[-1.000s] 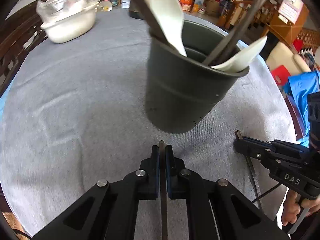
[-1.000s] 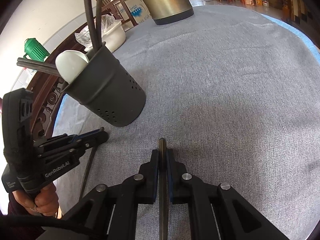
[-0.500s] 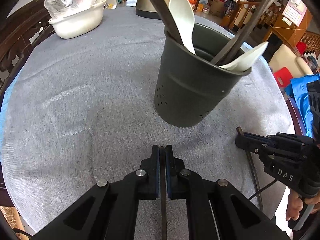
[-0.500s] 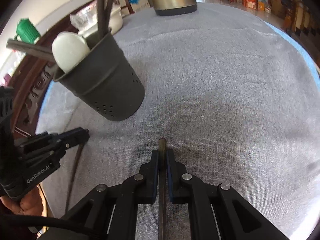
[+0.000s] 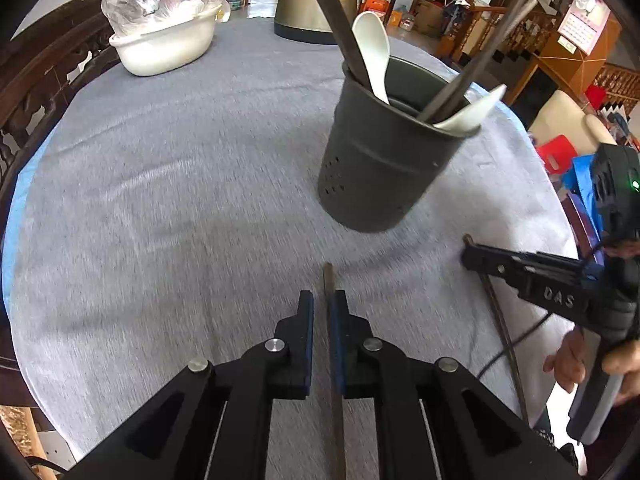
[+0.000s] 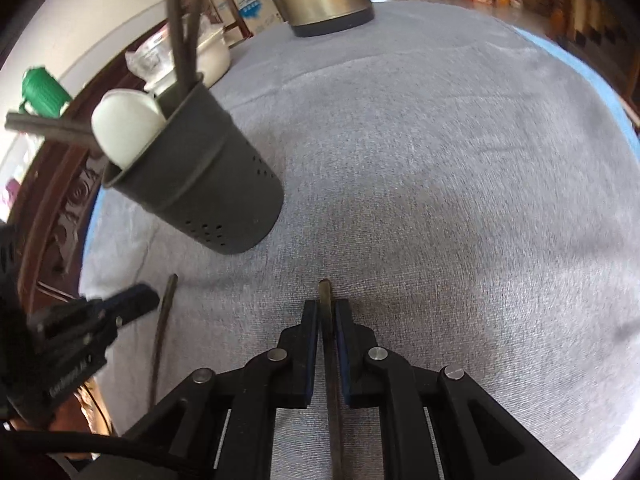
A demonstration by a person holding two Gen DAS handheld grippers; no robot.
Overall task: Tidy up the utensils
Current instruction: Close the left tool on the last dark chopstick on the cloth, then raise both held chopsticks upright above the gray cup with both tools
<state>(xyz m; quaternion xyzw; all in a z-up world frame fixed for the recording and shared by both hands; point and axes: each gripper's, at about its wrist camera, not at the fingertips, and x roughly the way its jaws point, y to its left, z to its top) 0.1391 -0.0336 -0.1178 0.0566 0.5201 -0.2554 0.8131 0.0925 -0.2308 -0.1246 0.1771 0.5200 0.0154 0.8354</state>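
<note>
A round counter (image 5: pixel 168 184) under grey cloth carries a dark perforated metal utensil holder (image 5: pixel 380 168) with white spoons and chopsticks. Near its base, the left hand-held gripper (image 5: pixel 321 300) pinches a thin dark chopstick (image 5: pixel 329 280); the right hand-held gripper (image 6: pixel 326 308) clamps another dark chopstick (image 6: pixel 325 292).

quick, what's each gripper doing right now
Left gripper: closed on a dark chopstick.
Right gripper: closed on another dark chopstick.
</note>
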